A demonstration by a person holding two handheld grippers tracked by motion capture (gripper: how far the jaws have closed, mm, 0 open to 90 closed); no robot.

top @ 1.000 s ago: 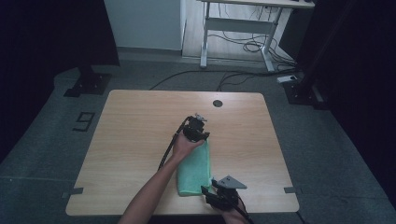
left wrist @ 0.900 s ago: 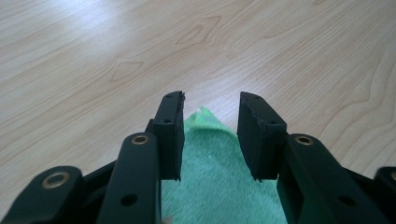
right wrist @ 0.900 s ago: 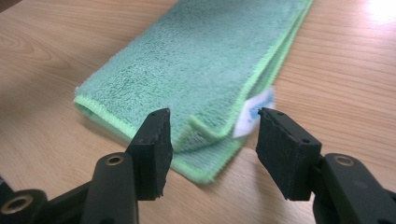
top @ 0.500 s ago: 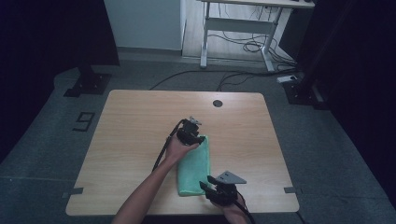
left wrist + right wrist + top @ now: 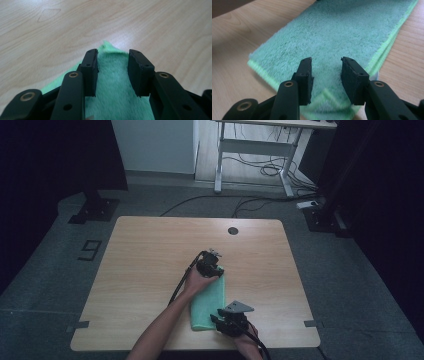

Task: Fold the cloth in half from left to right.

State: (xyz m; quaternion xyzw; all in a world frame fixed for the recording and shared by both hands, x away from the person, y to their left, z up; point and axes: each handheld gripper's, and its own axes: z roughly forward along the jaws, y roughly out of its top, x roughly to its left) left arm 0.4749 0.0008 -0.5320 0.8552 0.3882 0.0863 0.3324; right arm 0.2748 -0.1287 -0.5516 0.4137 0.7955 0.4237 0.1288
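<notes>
The folded green towel [image 5: 210, 302] lies at lower centre of the table [image 5: 150, 255] in the high view. Left gripper [image 5: 113, 72] is at its far corner, jaws apart w/ cloth between – not pinching yet. Right gripper [image 5: 325, 80] is over the near corner, jaws have just been closing, gap remains. Best to lower both until pads straddle all layers – then close evenly.

A dark figure 9 [image 5: 89, 250] is marked on the grey floor [image 5: 45, 270]. It lies just left of the desk [image 5: 150, 245]. No other writing can be read.
</notes>
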